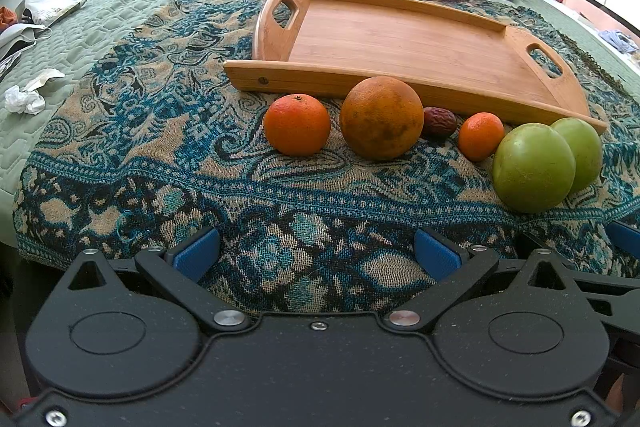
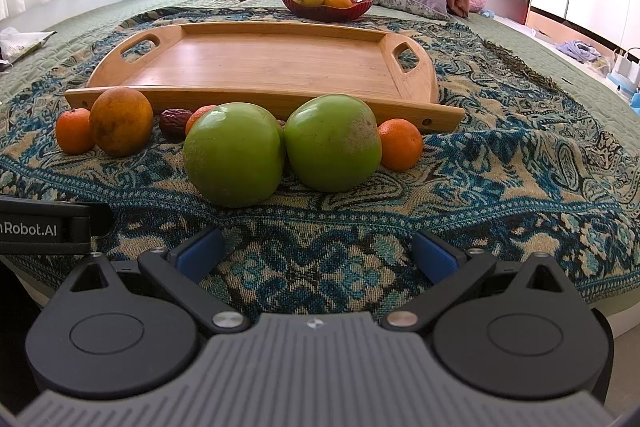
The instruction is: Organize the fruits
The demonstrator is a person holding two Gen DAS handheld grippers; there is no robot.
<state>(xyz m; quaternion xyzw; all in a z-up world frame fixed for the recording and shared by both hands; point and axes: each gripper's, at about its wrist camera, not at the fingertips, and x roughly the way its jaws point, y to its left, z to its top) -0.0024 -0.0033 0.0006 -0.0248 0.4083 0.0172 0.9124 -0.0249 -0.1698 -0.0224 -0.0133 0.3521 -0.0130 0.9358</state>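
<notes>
left gripper (image 1: pixel 318 255): jaws were spread wide with nothing between them, hanging low over the patterned blanket (image 1: pixel 160 155). Looked like a start pose to me, lined up before any pick.

right gripper (image 2: pixel 316 253): same deal, jaws apart and empty, parked just short of the fruit row.

big orange (image 1: pixel 381 117): dead ahead of the left jaws, a bit past them, sitting right up against the near wall of the tray. Probably the easiest first grab for that side.

small orange (image 1: pixel 297 125): just left of the big one, ahead and slightly left of the left jaws' centre.

date (image 1: pixel 440 123): tucked behind between the big orange and another little orange (image 1: pixel 481 136). Tiny thing, looked fiddly for wide pads.

green apples (image 2: pixel 234 155): the pair sat touching each other, straight ahead of the right jaws, the left one closest. Second apple (image 2: pixel 333 143) was ahead and a hair right.

far-right orange (image 2: pixel 400 143): touching or nearly touching the second apple, ahead-right of the right jaws.

wooden tray (image 2: pixel 416 75): empty, beyond the whole fruit row from both grippers. My guess is the fruit was lined up along its edge so it's a short lift over the rim.

red bowl (image 2: pixel 362 7): further back past the tray, already holding a yellow fruit and some orange ones. Could be a second sorting spot, couldn't say.
</notes>
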